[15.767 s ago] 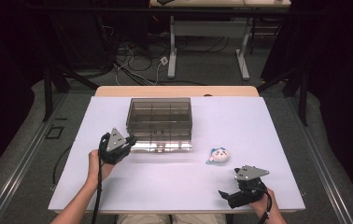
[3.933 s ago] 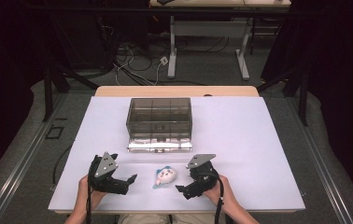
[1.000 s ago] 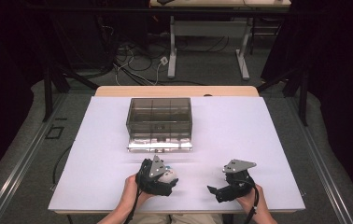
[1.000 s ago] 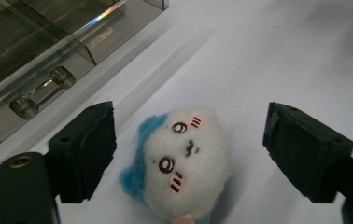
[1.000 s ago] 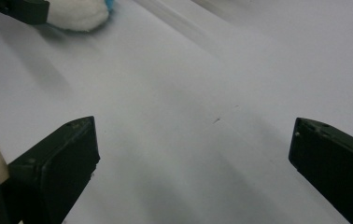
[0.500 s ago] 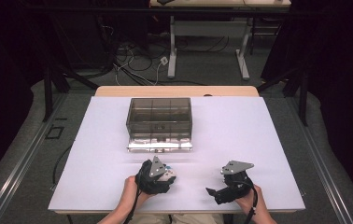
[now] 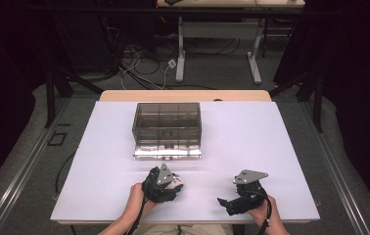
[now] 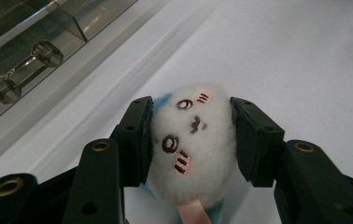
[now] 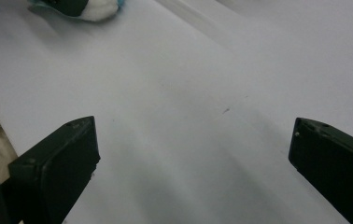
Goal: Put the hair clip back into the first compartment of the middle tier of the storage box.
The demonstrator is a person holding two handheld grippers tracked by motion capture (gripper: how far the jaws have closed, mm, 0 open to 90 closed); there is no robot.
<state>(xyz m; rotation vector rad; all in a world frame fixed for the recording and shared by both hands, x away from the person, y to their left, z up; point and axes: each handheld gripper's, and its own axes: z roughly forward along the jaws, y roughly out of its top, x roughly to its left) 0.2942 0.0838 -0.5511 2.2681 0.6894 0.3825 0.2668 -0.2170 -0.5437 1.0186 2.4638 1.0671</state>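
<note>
1. The landmark is a smoky transparent plastic storage box with inner compartments (image 7: pixel 167 128). It sits on a white surface (image 7: pixel 251 142), toward the far side and slightly left of centre. A clear bar handle (image 8: pixel 21 70) runs along its near face, and the left gripper view shows that handle at its upper left.

2. Left of the scene, nearer the person than the box and just off its near edge, is the left gripper (image 7: pixel 166 185), a black two-jaw tool with a grey three-cornered plate on top. A bare hand (image 7: pixel 136 197) comes in from the bottom edge and holds it.

3. Between its jaws is a small round white plush toy with a stitched face, pink cheek marks and a blue edge (image 8: pixel 194 140). The jaws have just been closing, and now both pads press the toy's sides. The toy rests on the surface, face up, in front of the box, with a pink strap trailing from its lower end.

4. To the right, well apart from the box and to the right of its near right corner, is the right gripper (image 7: pixel 227 201). It hovers low over bare surface, held by the other hand (image 7: pixel 266 218).

5. Its jaws stand wide apart with nothing between them. The right gripper view shows the toy's white and blue edge (image 9: pixel 104 10) at its top left.
</note>
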